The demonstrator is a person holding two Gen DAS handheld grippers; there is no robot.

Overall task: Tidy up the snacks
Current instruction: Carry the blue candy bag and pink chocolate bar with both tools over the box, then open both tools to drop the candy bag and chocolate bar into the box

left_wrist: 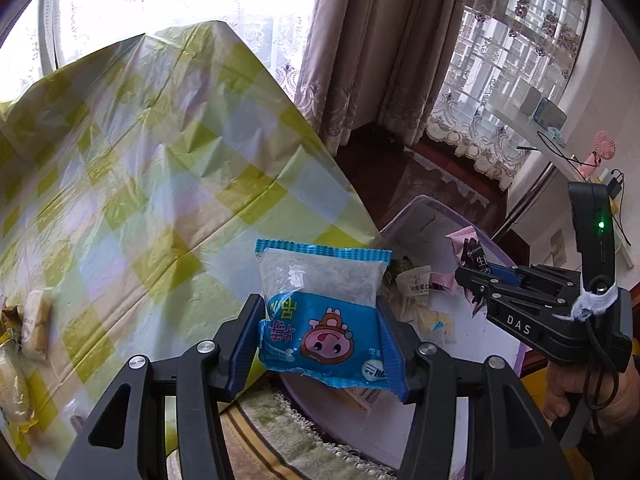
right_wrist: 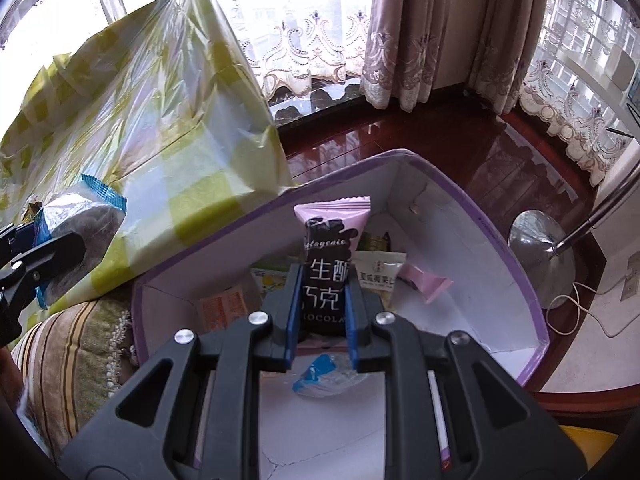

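My left gripper (left_wrist: 320, 332) is shut on a blue snack packet (left_wrist: 320, 304) with a cartoon face, held above the table's edge beside the box. My right gripper (right_wrist: 320, 312) is shut on a pink and black chocolate bar packet (right_wrist: 328, 264), held upright over the white, purple-rimmed box (right_wrist: 500, 280). The box holds several snack packets, among them a pink one (right_wrist: 426, 284), a white one (right_wrist: 378, 276), an orange one (right_wrist: 222, 308) and a blue one (right_wrist: 320, 372). The right gripper (left_wrist: 476, 280) shows in the left wrist view over the box (left_wrist: 424, 216). The left gripper's packet (right_wrist: 80, 216) shows at the left of the right wrist view.
The table has a yellow-green checked plastic cover (left_wrist: 140, 168). Several pale snack packets (left_wrist: 36, 324) lie on it at the left. A striped cushion (right_wrist: 72, 352) sits under the table edge. A lamp base (right_wrist: 540, 252) and cable lie on the floor to the right. Curtains hang behind.
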